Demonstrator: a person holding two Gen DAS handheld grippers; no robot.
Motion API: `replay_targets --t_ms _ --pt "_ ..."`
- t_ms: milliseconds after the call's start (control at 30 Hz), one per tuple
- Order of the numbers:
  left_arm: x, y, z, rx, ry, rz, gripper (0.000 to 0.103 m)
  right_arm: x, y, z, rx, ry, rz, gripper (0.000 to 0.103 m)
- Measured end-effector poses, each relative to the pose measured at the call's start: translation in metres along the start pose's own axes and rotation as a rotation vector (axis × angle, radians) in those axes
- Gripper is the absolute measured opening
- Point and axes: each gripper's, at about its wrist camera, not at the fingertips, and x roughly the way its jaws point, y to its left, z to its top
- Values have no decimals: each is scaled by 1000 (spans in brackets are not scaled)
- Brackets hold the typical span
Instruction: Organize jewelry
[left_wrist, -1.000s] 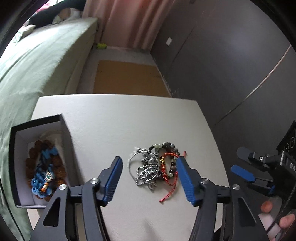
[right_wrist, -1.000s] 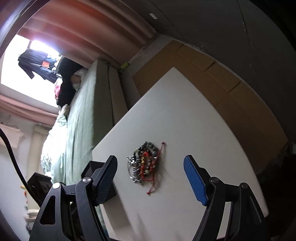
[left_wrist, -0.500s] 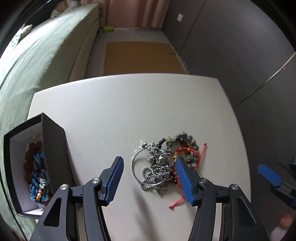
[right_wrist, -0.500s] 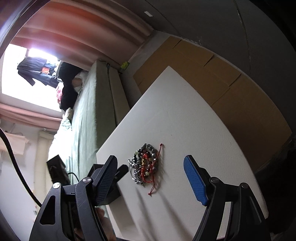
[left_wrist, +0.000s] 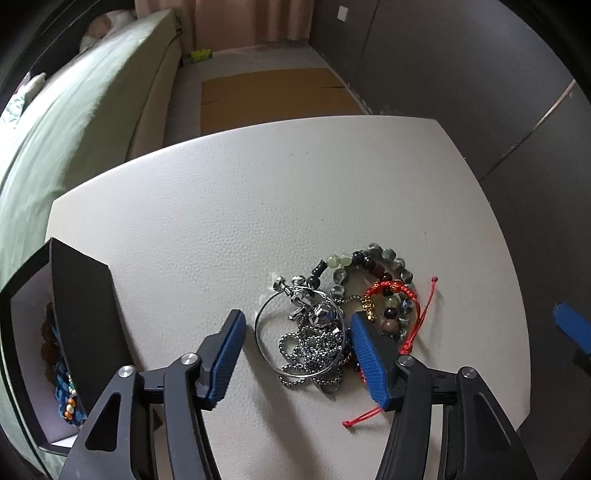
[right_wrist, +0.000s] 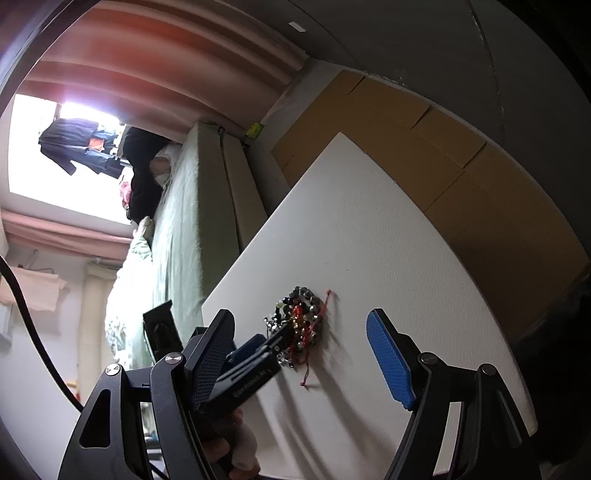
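Around the silver chain (left_wrist: 312, 349), left gripper (left_wrist: 297, 354) gapes.

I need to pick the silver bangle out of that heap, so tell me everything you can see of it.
The silver bangle is a thin, plain wire hoop that looks like polished metal, lying flat on the white table at the left edge of the jewelry pile. A silver ball chain is heaped inside and over it, and faceted metal charms sit at its far rim. The left gripper hangs over it, jaws open to either side. Whether it has a clasp cannot be told.
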Motion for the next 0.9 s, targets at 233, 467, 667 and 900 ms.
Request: replay_targets --t_ms 233,467,667,900 --pt "-5 19 2 -48 13 -85 48 4 2 -3 -4 8 6 75" --pt "-22 40 5 -102 4 -150 10 21 4 -6 -24 41 -25 74" --pt "-31 45 2 -113 -7 -159 7 43 9 -11 -45 89 -50 66" --pt "-36 49 1 -105 -9 -117 17 64 17 -18 -67 135 -73 65"
